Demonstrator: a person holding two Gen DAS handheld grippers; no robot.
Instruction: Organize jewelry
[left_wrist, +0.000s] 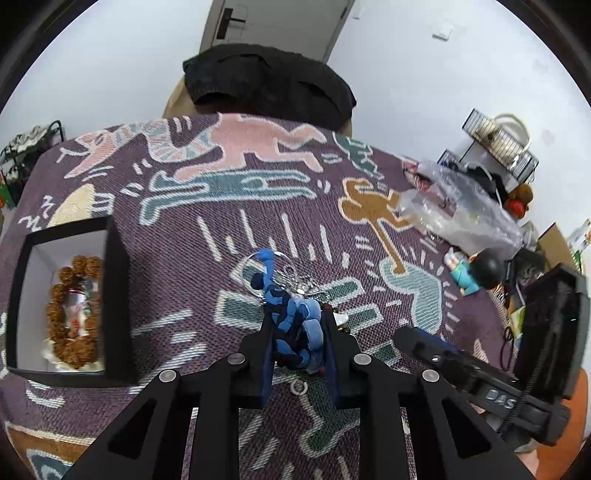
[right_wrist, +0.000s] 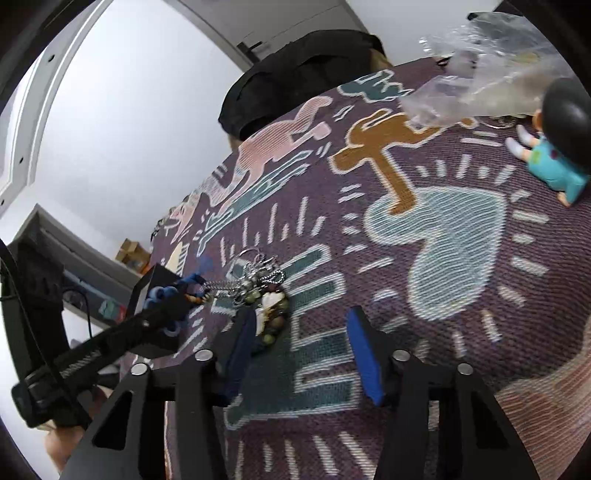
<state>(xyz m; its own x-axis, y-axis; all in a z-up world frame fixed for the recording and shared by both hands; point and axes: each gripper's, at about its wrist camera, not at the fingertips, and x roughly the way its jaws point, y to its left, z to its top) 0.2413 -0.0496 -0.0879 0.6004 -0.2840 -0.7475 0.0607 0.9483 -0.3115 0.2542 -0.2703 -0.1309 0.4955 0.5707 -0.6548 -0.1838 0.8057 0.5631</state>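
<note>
Jaws of the left gripper (left_wrist: 297, 325) are clenched on a soft blue bundle of cord and beads (left_wrist: 295, 325), its blue-padded fingers pressing the bundle from both sides just above the woven purple tablecloth with pink, teal and tan figures (left_wrist: 177, 295). From the bundle a blue cord runs forward to a tangle of silver keyrings and chain (left_wrist: 284, 280), which lies on the cloth just beyond the fingertips. In the right wrist view the right gripper (right_wrist: 303, 321) stands released, its jaws apart with bare cloth between them; its left blue pad (right_wrist: 243, 332) sits just beside a cluster of green, brown and white beads (right_wrist: 275, 310), and whether they touch cannot be told. That cluster joins the same silver chain, which stretches toward the left gripper at the left of that view. To the left of the left gripper, an open black box with a white lining (left_wrist: 114, 295) rests on the cloth and holds a ring of rough brown beads (left_wrist: 74, 314) around a small pale object. Farther right lie a small doll with a black round head and teal clothes (left_wrist: 476, 271) and, beyond it, a crumpled clear plastic bag (left_wrist: 461, 206). At the far edge of the table sits a black fabric heap (left_wrist: 269, 85) before a white wall.
</note>
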